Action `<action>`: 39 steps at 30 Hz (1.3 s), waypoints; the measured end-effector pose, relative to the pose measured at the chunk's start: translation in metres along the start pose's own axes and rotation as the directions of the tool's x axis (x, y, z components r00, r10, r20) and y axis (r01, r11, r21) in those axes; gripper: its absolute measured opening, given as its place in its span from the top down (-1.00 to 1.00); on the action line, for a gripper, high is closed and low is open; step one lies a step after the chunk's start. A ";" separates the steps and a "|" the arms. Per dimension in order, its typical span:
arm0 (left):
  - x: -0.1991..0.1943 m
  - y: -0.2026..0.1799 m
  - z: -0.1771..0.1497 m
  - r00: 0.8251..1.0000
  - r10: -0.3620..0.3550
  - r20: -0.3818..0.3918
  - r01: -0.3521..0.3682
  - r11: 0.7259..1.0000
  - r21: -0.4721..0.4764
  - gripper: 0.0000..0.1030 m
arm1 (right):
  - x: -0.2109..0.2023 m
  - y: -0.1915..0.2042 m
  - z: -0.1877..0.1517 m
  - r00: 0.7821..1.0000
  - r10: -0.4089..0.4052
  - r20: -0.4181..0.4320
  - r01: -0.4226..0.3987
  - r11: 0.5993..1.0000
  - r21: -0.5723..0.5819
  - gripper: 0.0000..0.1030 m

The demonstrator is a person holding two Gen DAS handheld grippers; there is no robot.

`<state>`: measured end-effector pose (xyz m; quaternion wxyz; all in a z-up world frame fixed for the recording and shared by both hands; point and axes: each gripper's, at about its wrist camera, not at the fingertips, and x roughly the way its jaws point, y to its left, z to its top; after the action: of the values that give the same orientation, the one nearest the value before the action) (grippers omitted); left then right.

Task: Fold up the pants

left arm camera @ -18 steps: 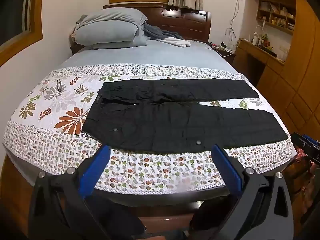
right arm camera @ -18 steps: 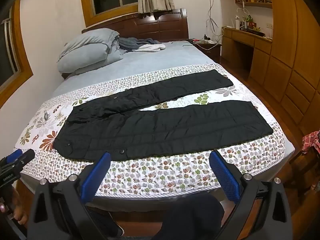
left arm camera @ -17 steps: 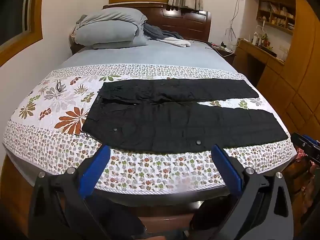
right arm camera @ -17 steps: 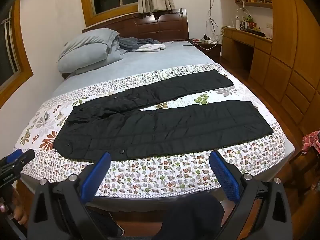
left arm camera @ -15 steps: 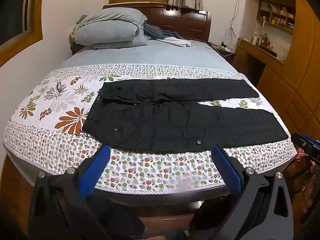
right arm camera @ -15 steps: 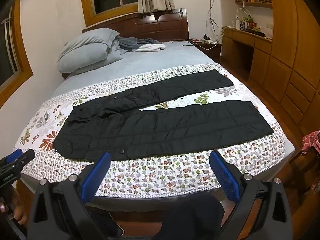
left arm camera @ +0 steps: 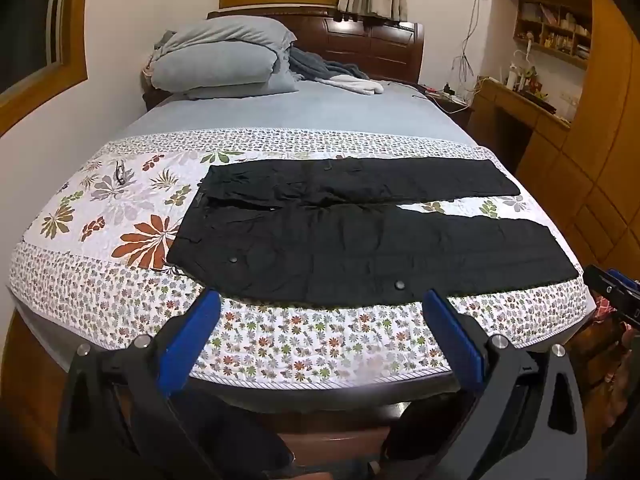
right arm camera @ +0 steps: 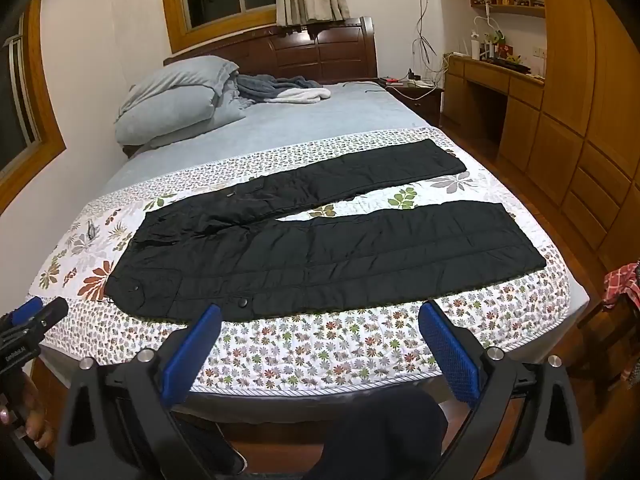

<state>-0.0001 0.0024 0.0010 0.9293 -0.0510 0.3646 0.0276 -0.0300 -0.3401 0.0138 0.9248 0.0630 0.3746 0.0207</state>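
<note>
Black quilted pants (left arm camera: 360, 240) lie flat across the floral quilt (left arm camera: 120, 292) on the bed, waist to the left, both legs spread apart to the right. They also show in the right wrist view (right arm camera: 328, 252). My left gripper (left arm camera: 320, 300) is open and empty, held off the bed's near edge, short of the pants. My right gripper (right arm camera: 320, 314) is open and empty, also off the near edge. Each gripper shows at the side of the other's view.
Grey pillows (left arm camera: 224, 60) and crumpled clothes (left arm camera: 340, 76) lie at the head of the bed. A wooden desk and cabinets (right arm camera: 560, 120) stand to the right. A small dark object (left arm camera: 119, 172) lies on the quilt at far left. A red checked cloth (right arm camera: 620, 280) hangs at right.
</note>
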 end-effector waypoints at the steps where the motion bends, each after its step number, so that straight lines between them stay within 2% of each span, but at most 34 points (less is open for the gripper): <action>1: 0.000 0.000 0.000 1.000 0.000 -0.001 0.000 1.000 0.000 -0.95 | 0.000 0.000 0.000 1.000 0.000 0.000 0.000 1.000 0.000 -0.93; 39: -0.002 0.004 0.001 1.000 0.007 0.002 -0.007 1.000 0.000 -0.95 | 0.002 0.001 -0.001 1.000 -0.005 -0.006 0.005 1.000 -0.002 -0.93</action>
<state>-0.0007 0.0063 0.0027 0.9295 -0.0498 0.3641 0.0306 -0.0288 -0.3386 0.0117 0.9239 0.0609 0.3774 0.0190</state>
